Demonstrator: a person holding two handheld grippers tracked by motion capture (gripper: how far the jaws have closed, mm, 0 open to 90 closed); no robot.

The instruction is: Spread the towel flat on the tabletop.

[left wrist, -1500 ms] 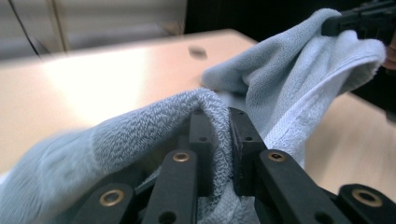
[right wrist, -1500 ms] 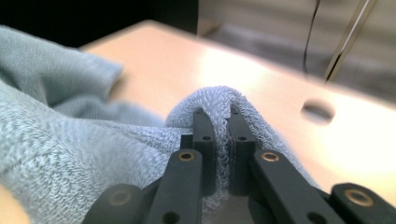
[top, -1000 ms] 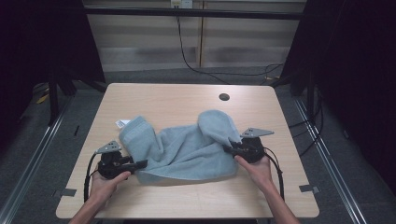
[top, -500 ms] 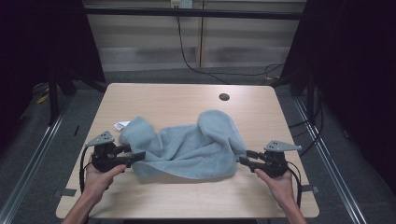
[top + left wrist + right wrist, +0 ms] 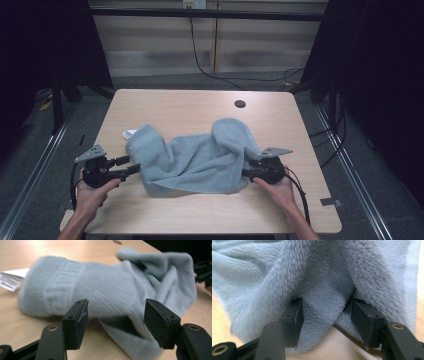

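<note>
since the earlier frame the right gripper (image 5: 248, 173) is brought back against the towel (image 5: 197, 157), and both sets of jaws have just been opening. the left gripper (image 5: 134, 165) is held open beside the towel's left end; the right jaws gape around a fold, nearer. the towel is stretched crosswise on the table (image 5: 185, 107).

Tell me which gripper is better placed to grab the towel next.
Right. The right gripper already has the blue towel between its open jaws, whereas the left gripper sits open just short of it.
</note>
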